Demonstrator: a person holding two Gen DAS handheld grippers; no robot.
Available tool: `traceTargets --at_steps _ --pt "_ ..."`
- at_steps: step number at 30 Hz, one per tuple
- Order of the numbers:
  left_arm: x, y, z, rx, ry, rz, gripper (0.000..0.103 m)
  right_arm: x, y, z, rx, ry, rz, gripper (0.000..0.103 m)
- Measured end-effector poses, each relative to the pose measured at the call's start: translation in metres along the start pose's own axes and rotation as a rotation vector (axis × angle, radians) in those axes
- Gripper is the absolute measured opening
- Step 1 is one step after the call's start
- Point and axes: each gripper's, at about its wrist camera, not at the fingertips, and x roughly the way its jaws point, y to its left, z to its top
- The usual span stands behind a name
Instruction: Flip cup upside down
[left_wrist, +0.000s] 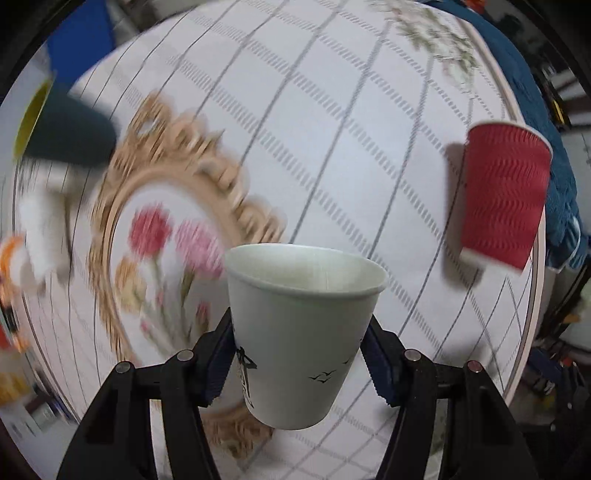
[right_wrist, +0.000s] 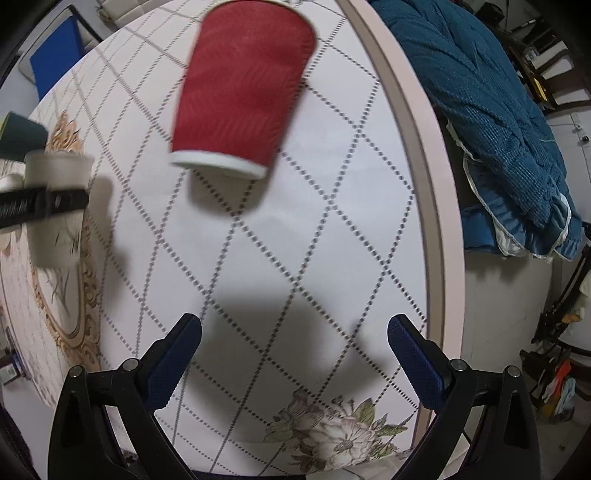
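Observation:
My left gripper (left_wrist: 297, 354) is shut on a white paper cup (left_wrist: 301, 332) with small black bird prints, held above the table with its open mouth facing away from the camera. The same cup (right_wrist: 59, 210) shows at the left of the right wrist view, clamped by the left gripper's fingers (right_wrist: 40, 205). A red ribbed paper cup (left_wrist: 504, 194) stands on the table at the right; in the right wrist view (right_wrist: 243, 88) it is ahead of my right gripper (right_wrist: 295, 354), which is open, empty and well short of it.
The round table (right_wrist: 417, 155) has a white cloth with a dotted grid, a gold-framed flower motif (left_wrist: 166, 236) and a pink rim. A dark teal cup with a yellow inside (left_wrist: 62, 125) is at far left. A blue blanket (right_wrist: 491, 122) lies beyond the right edge.

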Motion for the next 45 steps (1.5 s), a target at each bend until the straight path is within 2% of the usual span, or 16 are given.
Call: traceTargets --at_steps 6,11,18,22,28,30,33,35,37,45 --pt "0.016 0.055 -0.048 -0.116 0.075 -0.044 0.061 -0.004 0.028 -0.018 -0.03 0.01 0.005 0.103" --pt "0.036 0.094 -0.072 -0.253 0.159 -0.15 0.061 -0.005 0.047 -0.037 -0.048 0.03 0.01 0.103" --pt "0.05 0.123 -0.099 -0.319 0.14 -0.17 0.061 -0.007 0.077 -0.054 -0.075 0.041 0.006 0.103" --pt "0.06 0.12 -0.12 -0.326 0.138 -0.165 0.061 -0.008 0.087 -0.064 -0.092 0.038 -0.002 0.103" --pt "0.073 0.11 -0.121 -0.289 0.126 -0.14 0.062 -0.01 0.102 -0.065 -0.099 0.036 -0.015 0.103" --pt "0.062 0.091 -0.119 -0.269 0.122 -0.124 0.062 -0.012 0.106 -0.067 -0.096 0.036 -0.015 0.103" --pt "0.06 0.087 -0.12 -0.256 0.126 -0.124 0.063 -0.013 0.109 -0.064 -0.09 0.039 -0.015 0.103" --pt "0.059 0.083 -0.119 -0.25 0.125 -0.125 0.078 -0.015 0.11 -0.064 -0.091 0.039 -0.015 0.103" --pt "0.06 0.08 -0.116 -0.247 0.115 -0.126 0.084 -0.015 0.111 -0.068 -0.094 0.036 -0.017 0.103" --pt "0.029 0.066 -0.119 -0.234 0.091 -0.116 0.086 -0.021 0.102 -0.066 -0.091 0.029 -0.021 0.103"
